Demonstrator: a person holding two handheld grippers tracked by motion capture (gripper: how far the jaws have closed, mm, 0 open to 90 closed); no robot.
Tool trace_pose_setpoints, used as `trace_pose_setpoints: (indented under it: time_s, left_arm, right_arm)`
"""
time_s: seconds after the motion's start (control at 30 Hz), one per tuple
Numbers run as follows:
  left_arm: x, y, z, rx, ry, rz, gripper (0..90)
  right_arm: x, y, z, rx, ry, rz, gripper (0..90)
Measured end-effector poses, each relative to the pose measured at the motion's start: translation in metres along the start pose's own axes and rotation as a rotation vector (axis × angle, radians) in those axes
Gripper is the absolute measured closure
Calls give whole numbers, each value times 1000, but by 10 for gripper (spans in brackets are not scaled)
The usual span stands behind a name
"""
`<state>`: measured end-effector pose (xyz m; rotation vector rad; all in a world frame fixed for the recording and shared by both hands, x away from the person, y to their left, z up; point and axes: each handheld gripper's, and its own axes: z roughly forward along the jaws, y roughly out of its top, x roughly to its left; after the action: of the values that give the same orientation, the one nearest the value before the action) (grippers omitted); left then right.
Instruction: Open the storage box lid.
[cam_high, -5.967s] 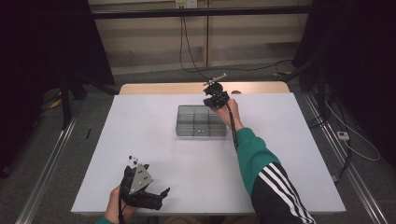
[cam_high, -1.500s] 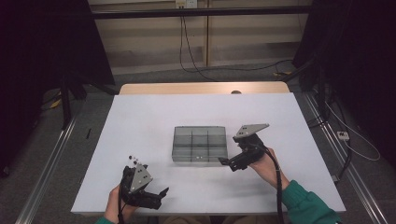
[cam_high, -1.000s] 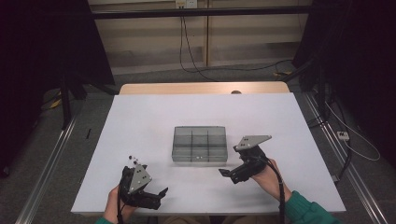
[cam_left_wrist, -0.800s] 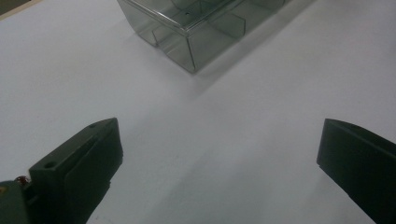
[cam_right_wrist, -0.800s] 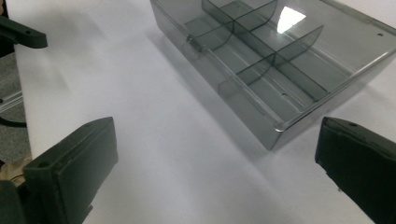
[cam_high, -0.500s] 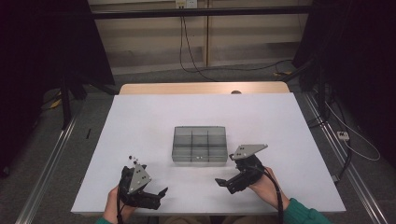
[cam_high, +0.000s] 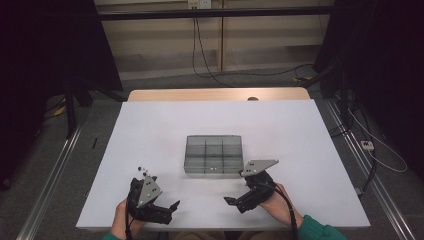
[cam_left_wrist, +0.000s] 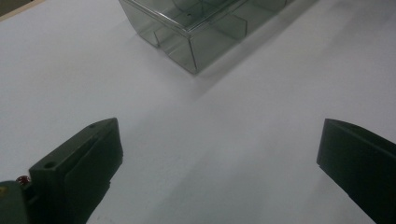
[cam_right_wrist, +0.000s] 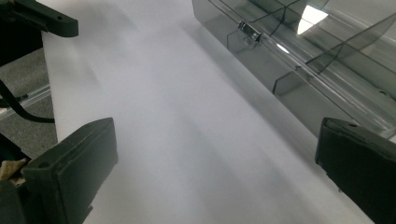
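Clear divided box (cam_high: 213, 155) sits mid-counter (cam_high: 150, 135), lid shut. My right gripper (cam_high: 235, 201) and left gripper (cam_high: 170, 206) hover nearby, jaws apart, empty. I advise approaching its front latch (cam_right_wrist: 248, 31) squarely

boxes: 1 clear divided box (cam_high: 213, 155) | grippers: 2 | tables: 1

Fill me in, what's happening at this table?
A person holds a two-jaw gripper in each hand at a white table. A clear grey compartment box with its lid closed sits mid-table. The right gripper rests near the box's front right corner, jaws open, holding nothing. The left gripper sits near the table's front edge, also open and empty. Neither touches the box.
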<state>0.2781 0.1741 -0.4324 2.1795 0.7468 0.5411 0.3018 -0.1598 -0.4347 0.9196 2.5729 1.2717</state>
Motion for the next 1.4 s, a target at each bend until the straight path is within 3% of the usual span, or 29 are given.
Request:
trace_pose_setpoints:
  time_s: [0.13, 0.3, 0.53, 0.73, 0.87, 1.13, 1.23, 1.4]
  left_arm:
    - [0, 0, 0, 0, 2, 5, 0]
    - [0, 0, 0, 1, 1, 5, 0]
    - [0, 1, 0, 2, 3, 5, 0]
    - [0, 1, 0, 3, 2, 7, 0]
    - [0, 1, 0, 2, 1, 5, 0]
    - [0, 1, 0, 2, 1, 6, 0]
    - [0, 0, 0, -1, -1, 6, 0]
    - [0, 0, 0, -2, -2, 6, 0]
  right_arm:
    - [3, 1, 7, 6, 7, -2, 0]
    - [6, 3, 11, -31, 5, -13, 21]
    - [9, 4, 19, -25, 12, -14, 55]
    - [10, 6, 26, -37, -14, 0, 173]
    - [8, 7, 30, -61, -36, 10, 307]
    - [3, 9, 42, -77, -87, 78, 561]
    - [0, 9, 45, -91, -85, 106, 659]
    - [-5, 8, 48, -105, -93, 140, 751]
